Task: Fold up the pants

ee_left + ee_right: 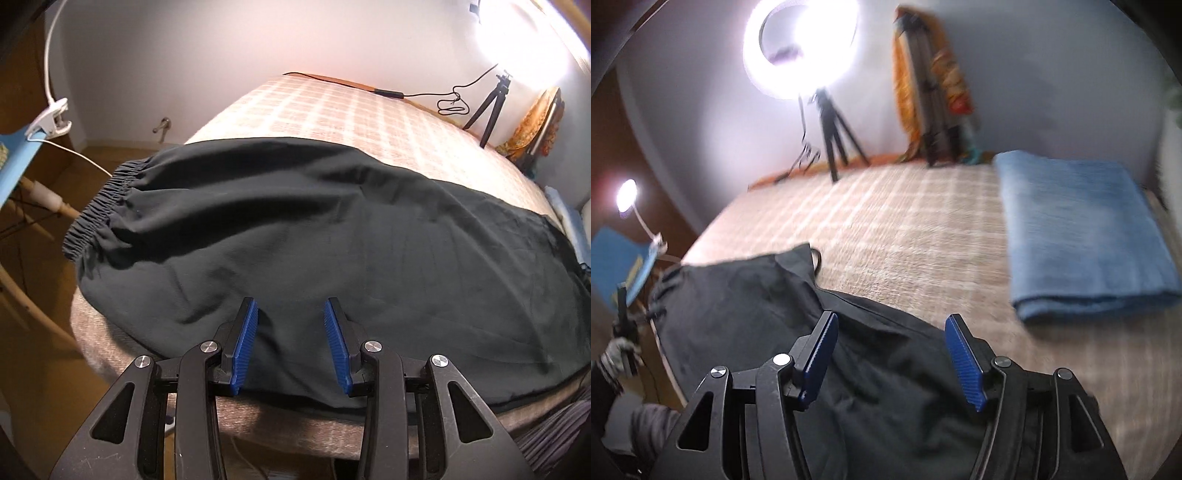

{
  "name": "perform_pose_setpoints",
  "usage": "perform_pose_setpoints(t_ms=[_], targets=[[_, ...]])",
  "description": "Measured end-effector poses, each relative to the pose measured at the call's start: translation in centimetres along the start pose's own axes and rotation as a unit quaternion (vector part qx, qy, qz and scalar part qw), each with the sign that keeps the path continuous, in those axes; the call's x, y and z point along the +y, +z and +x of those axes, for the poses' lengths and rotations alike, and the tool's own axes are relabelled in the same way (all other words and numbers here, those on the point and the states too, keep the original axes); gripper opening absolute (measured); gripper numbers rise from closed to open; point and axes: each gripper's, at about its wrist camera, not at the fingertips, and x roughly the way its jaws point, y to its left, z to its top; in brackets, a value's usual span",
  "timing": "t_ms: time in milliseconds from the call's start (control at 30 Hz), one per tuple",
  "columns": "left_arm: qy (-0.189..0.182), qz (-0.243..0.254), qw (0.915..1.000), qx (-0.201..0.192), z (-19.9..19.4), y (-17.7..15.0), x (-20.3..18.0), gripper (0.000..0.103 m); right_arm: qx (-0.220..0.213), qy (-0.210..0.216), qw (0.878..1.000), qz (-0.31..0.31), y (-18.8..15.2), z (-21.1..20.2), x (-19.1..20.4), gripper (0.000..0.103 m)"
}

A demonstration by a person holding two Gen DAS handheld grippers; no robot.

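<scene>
Pale walls enclose a bed [332, 110] with a beige checked cover that fills both views. Black pants [295, 229] lie spread flat across the near part of the bed, elastic waistband [96, 210] at the 9 o'clock side of the left wrist view, leg end running off toward 3 o'clock, near edge along the mattress edge. A folded blue towel [1082, 236] rests on the cover at 2 o'clock in the right wrist view, well apart from the pants. A lit ring light [798, 44] on a black tripod [834, 140] stands at 12 o'clock by the far wall, with an orange patterned cloth [931, 85] draped beside it. A small clip lamp [628, 195] glows at 9 o'clock. The left gripper [291, 332] hangs over the near edge of the pants, blue pads parted, fabric visible between them, nothing clamped. The right gripper [894, 354] is above the dark fabric, pads spread wider and released; that view is blurred. A gloved hand [617, 350] shows at 8 o'clock of the right wrist view.
</scene>
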Motion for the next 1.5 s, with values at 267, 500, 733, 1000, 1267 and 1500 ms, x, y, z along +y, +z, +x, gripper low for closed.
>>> perform_pose_setpoints(t_ms=[267,500,733,1000,1267,1500], targets=[[0.003,-0.005,1.0,0.002,0.1,0.2,0.1,0.036,0.095,0.039,0.994,-0.035,1.3,7.8,-1.3,0.069],[0.011,-0.011,0.9999,-0.007,0.4,0.4,0.1,0.036,0.107,0.054,0.992,-0.041,1.2,9.1,-2.0,0.073],[0.014,-0.01,0.9998,-0.007,0.5,0.5,-0.1,0.036,0.125,0.082,0.988,-0.047,0.2,8.2,-1.4,0.013],[0.015,-0.009,0.9998,-0.009,0.5,0.4,-0.2,0.036,0.077,-0.013,0.994,-0.071,0.9,7.0,-0.3,0.0],[0.011,-0.008,0.9998,-0.013,0.4,0.3,-0.2,0.036,0.087,0.04,0.994,-0.042,3.5,7.2,0.6,0.043],[0.0,-0.015,0.9997,-0.017,0.3,0.2,0.3,0.036,0.106,0.133,0.985,-0.008,6.8,11.3,4.1,0.054]])
